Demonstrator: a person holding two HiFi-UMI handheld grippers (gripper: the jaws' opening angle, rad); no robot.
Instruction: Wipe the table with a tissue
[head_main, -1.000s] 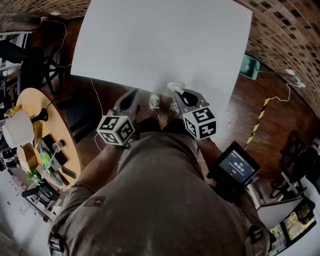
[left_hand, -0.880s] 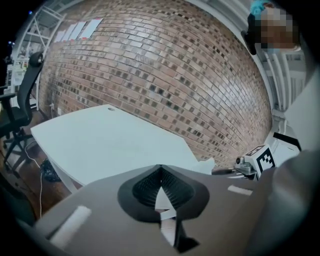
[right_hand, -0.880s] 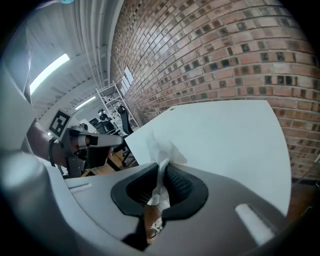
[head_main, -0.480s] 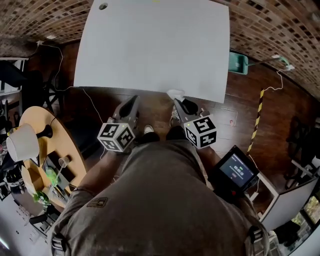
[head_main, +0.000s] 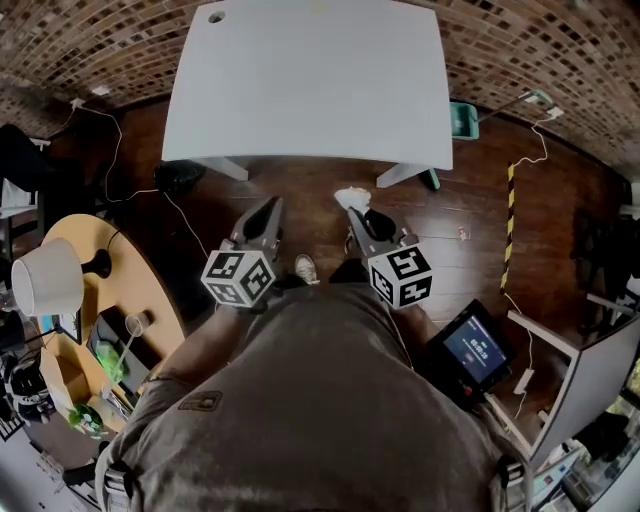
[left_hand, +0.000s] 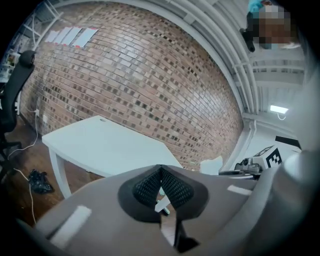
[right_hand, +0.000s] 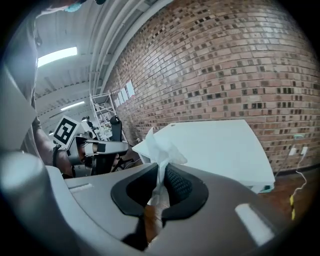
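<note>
Short of the near edge of a white table (head_main: 300, 90), over a dark wooden floor (head_main: 470, 215), a person holds two grippers side by side in front of the body, both pointing toward the table. The right gripper (head_main: 357, 212) pinches a crumpled white tissue (head_main: 350, 197). In the right gripper view the tissue (right_hand: 159, 147) runs down between the ribbed pads (right_hand: 176, 184), and its loose upper part fans out above the jaw tips. The jaws are closed tight on it.

In the head view the tissue sits at the very front of that gripper. It is clear of the tabletop and touches none of it, lying before the near edge, right of that edge's middle.

The left gripper (head_main: 268, 205) is just beside the right one and level with it. The left gripper view shows its pads (left_hand: 172, 187) pressed together at the tips with nothing between them.

A brick wall (right_hand: 235, 65) stands behind the table's far edge. A round wooden side table (head_main: 75, 225) stands off to the person's left, and a green bin (head_main: 463, 118) sits on the floor past the white table's right edge.
</note>
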